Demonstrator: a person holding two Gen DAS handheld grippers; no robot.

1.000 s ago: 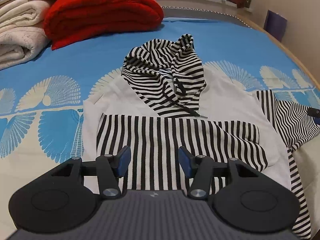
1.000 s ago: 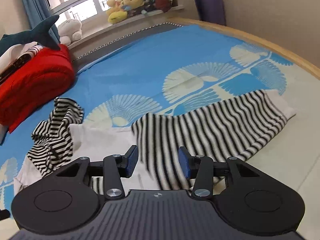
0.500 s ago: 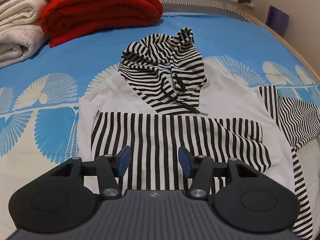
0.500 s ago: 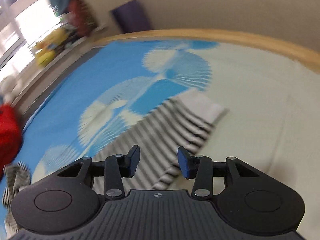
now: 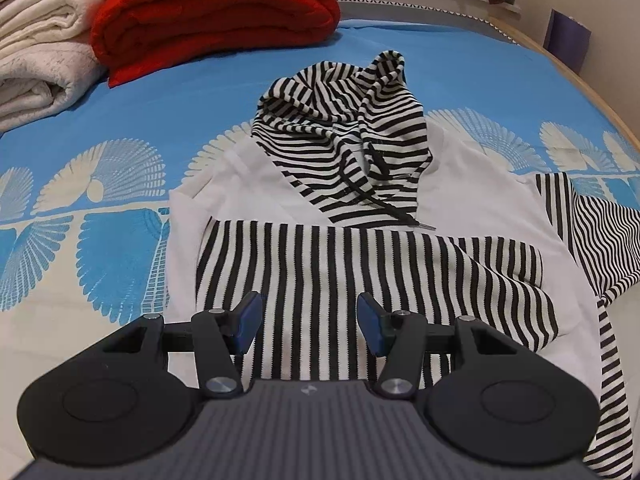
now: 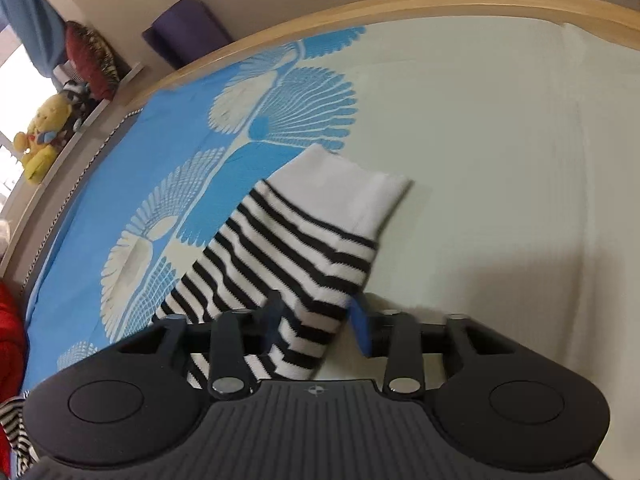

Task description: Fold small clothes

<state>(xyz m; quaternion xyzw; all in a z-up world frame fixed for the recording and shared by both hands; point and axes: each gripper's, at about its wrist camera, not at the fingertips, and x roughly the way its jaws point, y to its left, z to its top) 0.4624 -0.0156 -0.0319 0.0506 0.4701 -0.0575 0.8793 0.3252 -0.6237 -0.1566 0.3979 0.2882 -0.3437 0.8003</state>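
Observation:
A small white hoodie (image 5: 256, 184) with a black-and-white striped hood (image 5: 344, 128) lies flat on the bed. One striped sleeve (image 5: 320, 280) is folded across its chest. My left gripper (image 5: 309, 318) is open and empty, just above that folded sleeve. The other striped sleeve (image 6: 288, 256) stretches out to the right, ending in a white cuff (image 6: 344, 188); it also shows in the left wrist view (image 5: 600, 240). My right gripper (image 6: 316, 326) is open, its jaws on either side of this sleeve, near the cuff end.
The bed has a blue and cream fan-patterned sheet (image 5: 120, 184). A folded red blanket (image 5: 212, 16) and white towels (image 5: 36, 76) lie at the back left. A wooden bed edge (image 6: 440, 4) runs along the right. Plush toys (image 6: 40, 136) sit on the sill.
My right gripper has swung right along the outstretched sleeve and dropped down to it near the cuff. My left gripper has barely moved, edging slightly closer over the folded sleeve.

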